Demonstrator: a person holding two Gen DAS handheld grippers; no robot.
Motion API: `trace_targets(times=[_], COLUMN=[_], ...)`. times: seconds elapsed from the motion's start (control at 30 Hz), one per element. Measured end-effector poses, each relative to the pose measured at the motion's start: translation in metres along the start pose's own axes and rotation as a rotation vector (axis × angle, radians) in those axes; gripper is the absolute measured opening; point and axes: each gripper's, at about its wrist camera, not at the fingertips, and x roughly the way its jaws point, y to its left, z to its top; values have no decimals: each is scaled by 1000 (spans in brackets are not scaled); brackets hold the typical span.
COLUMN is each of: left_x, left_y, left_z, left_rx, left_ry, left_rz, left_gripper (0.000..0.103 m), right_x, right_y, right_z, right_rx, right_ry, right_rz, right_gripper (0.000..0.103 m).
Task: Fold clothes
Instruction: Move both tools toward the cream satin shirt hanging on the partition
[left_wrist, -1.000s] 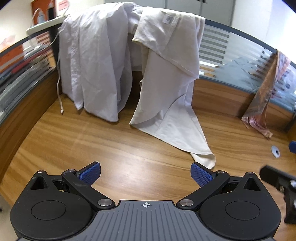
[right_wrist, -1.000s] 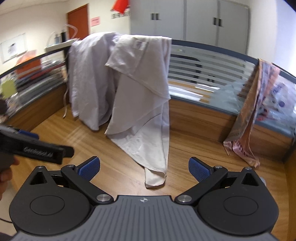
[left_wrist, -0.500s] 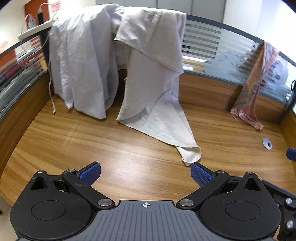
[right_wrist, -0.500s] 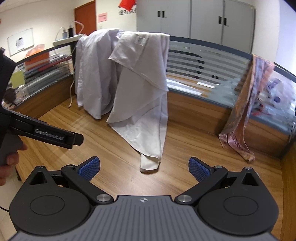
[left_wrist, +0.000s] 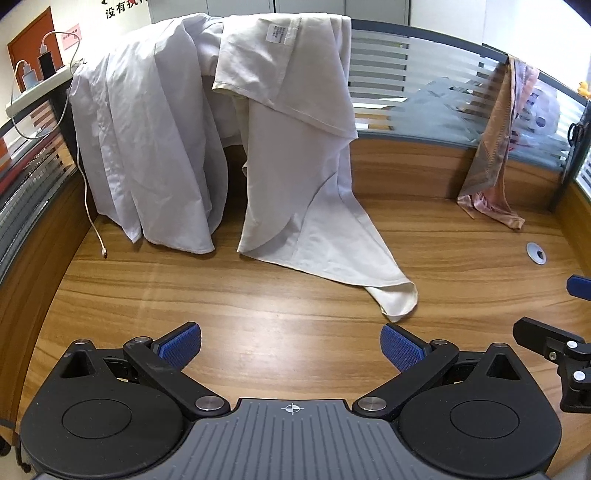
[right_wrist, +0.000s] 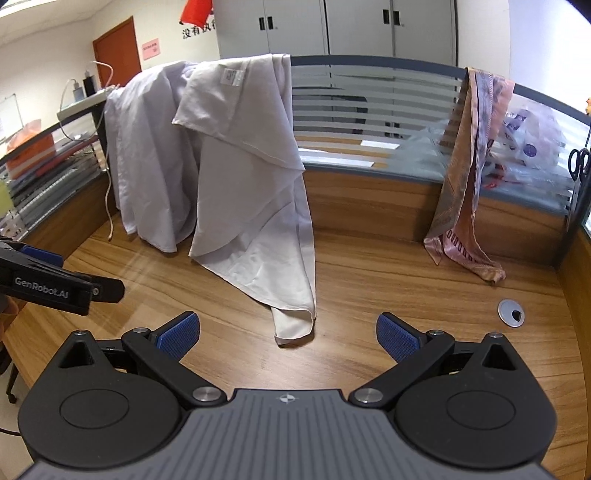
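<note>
Cream cotton, the cloth (left_wrist: 295, 155) hangs over the top rail of the desk partition (left_wrist: 424, 48) and trails down onto the wooden desk (left_wrist: 258, 306), its folded corner lying flat on the wood. Just left of the cream cloth, a pale lilac-grey garment (left_wrist: 147, 147) drapes over the same rail, with a white cable (left_wrist: 90, 218) dangling beside it. Well to the right of the cream cloth, a pink patterned scarf (right_wrist: 465, 177) hangs from the partition, and a grey cable grommet (right_wrist: 511, 313) sits in the desk near it. The left gripper (left_wrist: 291, 343) and the right gripper (right_wrist: 288, 332) both hover over bare wood short of the cloth's corner, jaws spread wide and empty. Nothing lies between either gripper and the corner.
</note>
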Motion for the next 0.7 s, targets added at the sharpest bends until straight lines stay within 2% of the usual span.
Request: trace_targets(times=[0.13, 0.23, 0.3, 0.37, 0.43, 0.53, 0.7], left_x=[10, 18, 22, 27, 25, 19, 23], left_y=[10, 14, 15, 16, 18, 19, 22], left_z=[-4, -8, -10, -8, -5, -2, -5], left_rx=[4, 7, -40, -56, -89, -123, -120], left_ry=[-11, -22, -20, 4, 18, -3, -31], left_rz=[1, 30, 98, 111, 106, 73, 78], left_gripper=[103, 103, 103, 103, 103, 103, 103], right_x=[15, 27, 34, 38, 40, 42, 58], right_y=[7, 11, 14, 15, 15, 13, 8], right_z=[4, 11, 16, 25, 37, 56, 87], right_rx=[-27, -58, -88, -113, -117, -139, -168], right_ry=[13, 8, -3, -8, 1, 1, -28], right_rz=[-8, -4, -9, -8, 13, 52, 75], right_gripper=[103, 103, 102, 102, 102, 102, 102])
